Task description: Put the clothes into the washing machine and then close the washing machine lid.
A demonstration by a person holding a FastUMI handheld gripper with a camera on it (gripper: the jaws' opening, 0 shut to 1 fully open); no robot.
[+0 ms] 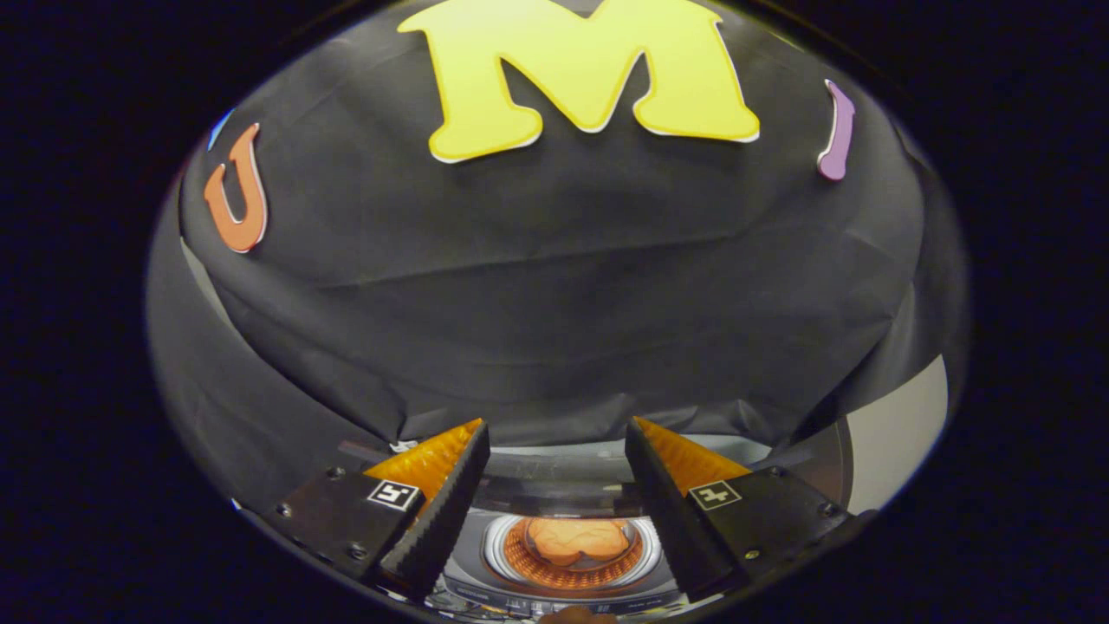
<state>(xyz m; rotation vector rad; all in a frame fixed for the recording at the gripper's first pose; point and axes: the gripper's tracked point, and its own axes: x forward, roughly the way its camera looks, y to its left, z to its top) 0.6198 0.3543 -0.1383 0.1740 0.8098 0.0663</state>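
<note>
jaws [557, 433] apart (empty) — clothes [578, 539] in washing machine [563, 511]

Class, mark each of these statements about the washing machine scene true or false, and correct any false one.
1. The gripper has its fingers spread apart. True.
2. An orange garment lies inside the washing machine's drum. True.
3. The fingers are pinching the garment. False: nothing sits between them; the garment lies in the drum below the gap between them.
4. The washing machine stands in front of white tiles. False: black cloth hangs behind it.
5. The drum opening is round. True.
</note>
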